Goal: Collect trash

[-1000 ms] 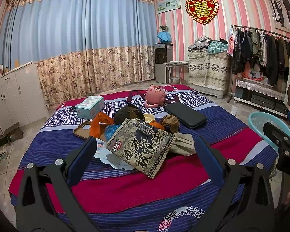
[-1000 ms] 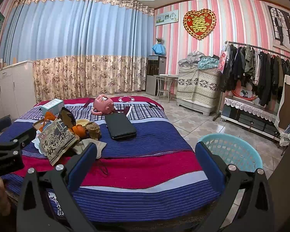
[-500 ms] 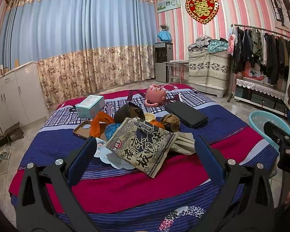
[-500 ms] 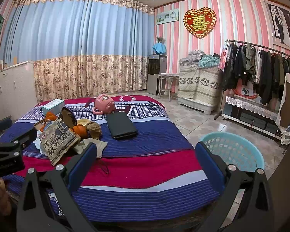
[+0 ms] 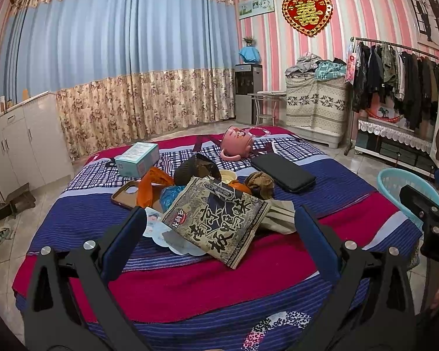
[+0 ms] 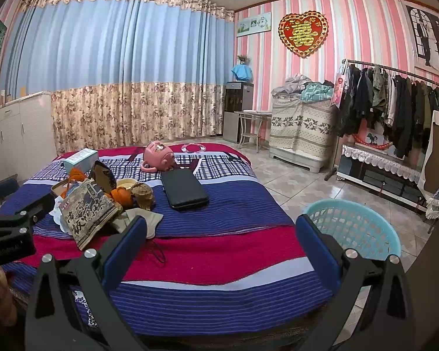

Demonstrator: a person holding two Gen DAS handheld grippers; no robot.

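- Ahead of the left wrist camera, the left gripper [image 5: 216, 231] hangs over the near edge of the bed [image 5: 190, 280], its blue fingers [image 5: 123, 245] spread wide with nothing between them.
- Just beyond the fingertips lies a heap of trash: a large flat snack bag [image 5: 219, 222] printed with bold dark characters on a grey-brown pattern, resting tilted on a scalloped white paper [image 5: 164, 234].
- Behind the bag sit an orange wrapper [image 5: 152, 184], a crumpled brown wad [image 5: 260, 184] and a dark open pouch [image 5: 196, 169].
- Near the heap are a phone case [image 5: 125, 193], a teal box [image 5: 137, 158], a black flat case [image 5: 284, 172] and a tipped pink mug [image 5: 237, 143].
- From the right wrist camera, the right gripper [image 6: 219, 242] is likewise released, fingers [image 6: 319, 245] wide apart above the bed's red stripe.
- The same snack bag [image 6: 87, 213] lies left of the gripper, well apart from it.
- A light blue basket [image 6: 363, 225] stands on the tiled floor beside the bed, behind the right finger.
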